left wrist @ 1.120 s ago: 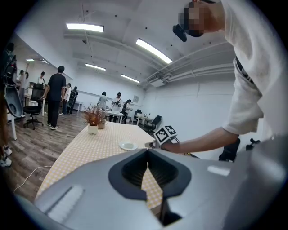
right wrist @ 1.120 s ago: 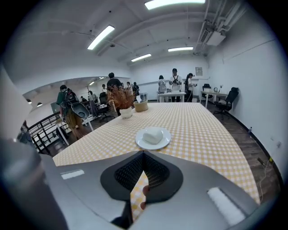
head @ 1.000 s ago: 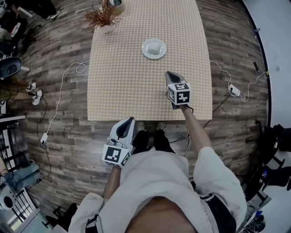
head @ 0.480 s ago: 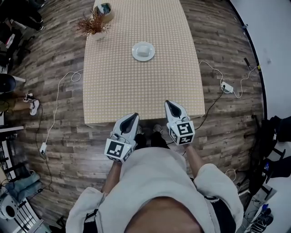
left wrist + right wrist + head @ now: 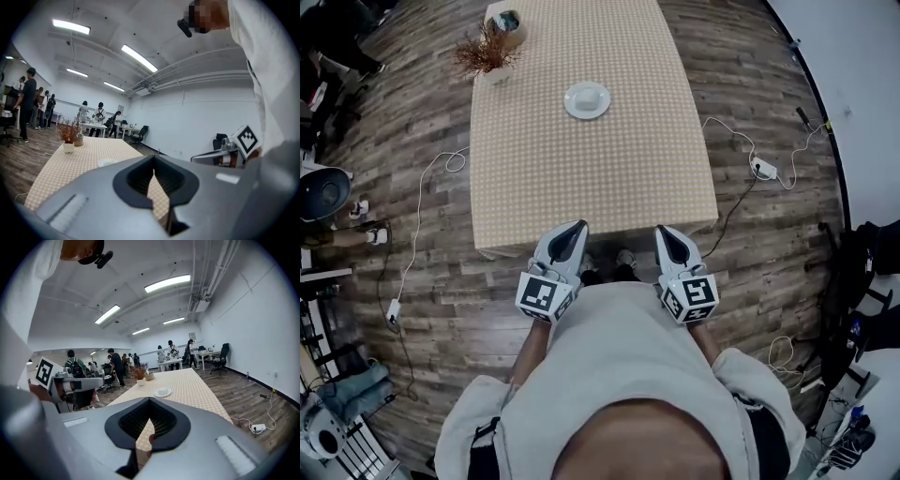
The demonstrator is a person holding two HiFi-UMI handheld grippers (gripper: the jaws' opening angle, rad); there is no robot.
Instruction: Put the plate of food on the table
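Note:
A white plate of food (image 5: pixel 587 99) rests on the checked table (image 5: pixel 609 178), toward its far end; it also shows small in the right gripper view as the plate (image 5: pixel 162 392) and in the left gripper view as the plate (image 5: pixel 107 162). Both grippers are held close to my body, off the table's near edge. My left gripper (image 5: pixel 572 230) is shut and empty. My right gripper (image 5: pixel 665 232) is shut with nothing in it. Each points toward the table.
A vase of dried branches (image 5: pixel 487 56) and a small pot (image 5: pixel 508 21) stand at the table's far left corner. Cables and a power strip (image 5: pixel 763 169) lie on the wood floor either side. People stand at desks in the background (image 5: pixel 112 366).
My right gripper has drawn back from over the table to beside my body, level with the left one. The plate stays where it was on the table.

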